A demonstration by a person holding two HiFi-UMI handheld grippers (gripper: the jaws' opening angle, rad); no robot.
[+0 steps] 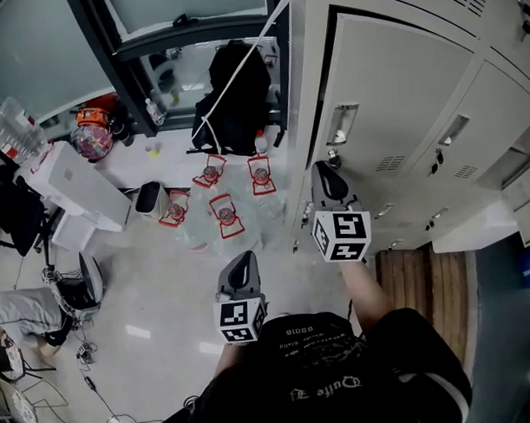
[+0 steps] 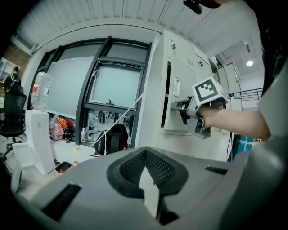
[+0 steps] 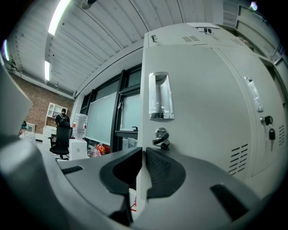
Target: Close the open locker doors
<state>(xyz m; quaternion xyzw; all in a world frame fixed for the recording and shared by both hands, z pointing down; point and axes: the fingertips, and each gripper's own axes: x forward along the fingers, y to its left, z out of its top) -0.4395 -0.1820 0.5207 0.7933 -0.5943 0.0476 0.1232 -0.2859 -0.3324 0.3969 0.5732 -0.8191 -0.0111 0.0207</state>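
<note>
Office back room, I reckon: grey steel lockers (image 1: 400, 115) beside me, tall dark-framed windows (image 2: 112, 85), a swivel chair (image 3: 60, 141) and water dispenser (image 3: 77, 143) by a brick wall (image 3: 27, 103), strip lights (image 3: 60, 15) overhead.

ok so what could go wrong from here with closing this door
The right gripper is clamped on the free edge of the open locker door. Pushed fully home like that, its jaws would likely get pinched against the locker frame. The lock latch sits just above the jaws and could snag. The red-handled jugs on the floor nearby are a trip hazard.
</note>
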